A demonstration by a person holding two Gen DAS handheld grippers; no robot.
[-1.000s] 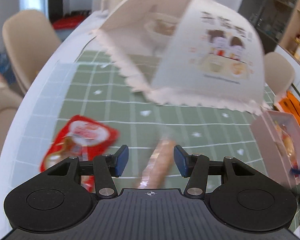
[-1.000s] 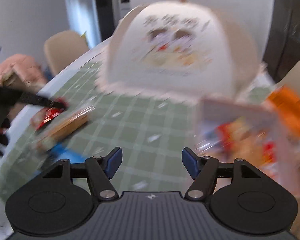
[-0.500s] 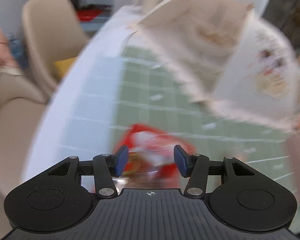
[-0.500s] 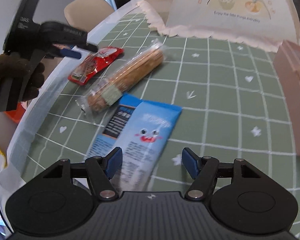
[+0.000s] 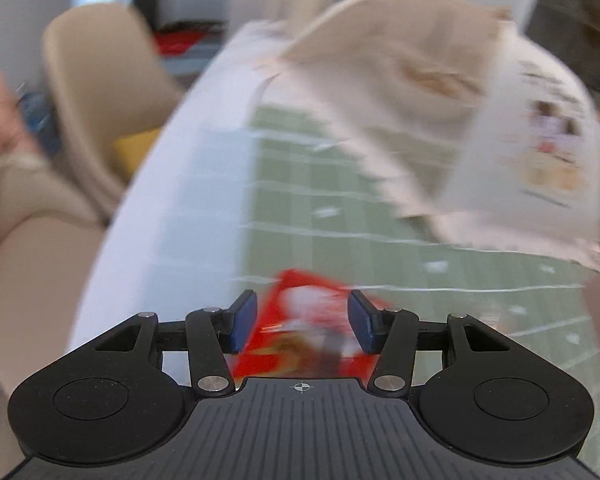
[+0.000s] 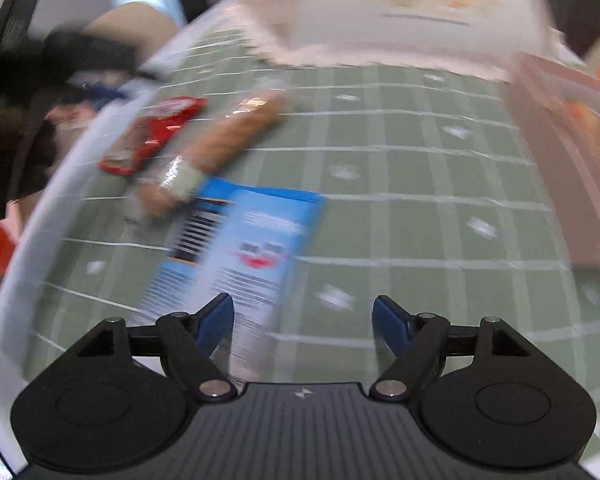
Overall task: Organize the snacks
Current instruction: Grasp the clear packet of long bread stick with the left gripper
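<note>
Both views are smeared with blur. In the left wrist view the left gripper (image 5: 302, 322) sits at lower centre with its blue pads spread apart, and the red snack packet (image 5: 304, 332) lies on the table between them; whether either pad touches it I cannot tell. Above it the green checked mat (image 5: 340, 216) fills the middle, with the pale mesh food cover (image 5: 440, 120) at upper right and a beige chair (image 5: 96, 92) at upper left. In the right wrist view the right gripper (image 6: 303, 322) is also spread wide, holding nothing, low over the mat (image 6: 400, 184). The blue snack packet (image 6: 244, 248) lies just ahead of its left finger, centre left. Above that, the long clear-wrapped biscuit pack (image 6: 216, 144) lies diagonally, with the red packet (image 6: 152, 134) beside it, toward the left edge. A pink box (image 6: 556, 168) stands at right.
</note>
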